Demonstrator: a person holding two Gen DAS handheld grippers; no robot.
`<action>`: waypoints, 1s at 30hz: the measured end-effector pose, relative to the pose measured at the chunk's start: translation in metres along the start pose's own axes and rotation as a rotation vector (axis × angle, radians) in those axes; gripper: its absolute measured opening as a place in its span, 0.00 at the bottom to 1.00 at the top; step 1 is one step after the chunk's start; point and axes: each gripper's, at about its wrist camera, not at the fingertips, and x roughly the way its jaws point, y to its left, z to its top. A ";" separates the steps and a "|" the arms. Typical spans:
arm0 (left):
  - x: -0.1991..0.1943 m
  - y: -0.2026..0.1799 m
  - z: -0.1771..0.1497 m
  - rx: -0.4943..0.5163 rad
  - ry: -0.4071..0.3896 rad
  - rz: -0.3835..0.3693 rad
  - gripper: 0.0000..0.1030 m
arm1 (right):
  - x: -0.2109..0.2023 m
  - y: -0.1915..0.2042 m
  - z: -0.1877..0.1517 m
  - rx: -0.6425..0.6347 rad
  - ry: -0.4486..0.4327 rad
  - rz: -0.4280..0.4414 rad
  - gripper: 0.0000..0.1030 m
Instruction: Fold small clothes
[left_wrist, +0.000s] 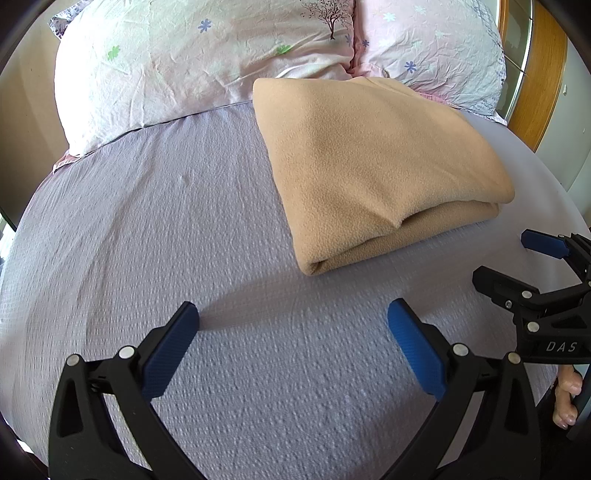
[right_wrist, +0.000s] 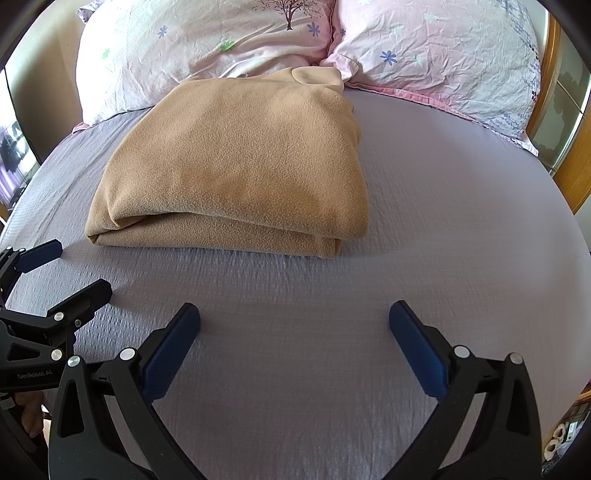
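A tan fleece garment (left_wrist: 373, 162) lies folded in a thick rectangle on the lilac bedsheet (left_wrist: 184, 229), its far end against the pillows. It also shows in the right wrist view (right_wrist: 243, 162). My left gripper (left_wrist: 293, 314) is open and empty, held over bare sheet short of the garment's near left corner. My right gripper (right_wrist: 294, 314) is open and empty, over bare sheet in front of the garment's near edge. The right gripper (left_wrist: 513, 258) shows at the right edge of the left wrist view, and the left gripper (right_wrist: 74, 266) at the left edge of the right wrist view.
Two pink floral pillows (right_wrist: 207, 48) (right_wrist: 443, 55) lie across the head of the bed. A wooden headboard (left_wrist: 539, 81) stands at the right. The bedsheet (right_wrist: 461, 221) stretches wide to the garment's right.
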 end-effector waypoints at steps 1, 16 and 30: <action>0.000 0.000 0.000 0.000 0.000 0.000 0.98 | 0.000 0.000 0.000 0.000 0.000 0.000 0.99; 0.000 0.000 0.000 0.000 0.000 0.000 0.98 | 0.000 0.001 0.000 0.003 -0.001 -0.002 0.99; 0.000 0.000 0.000 0.000 0.000 0.000 0.98 | 0.000 0.001 0.000 0.004 -0.002 -0.003 0.99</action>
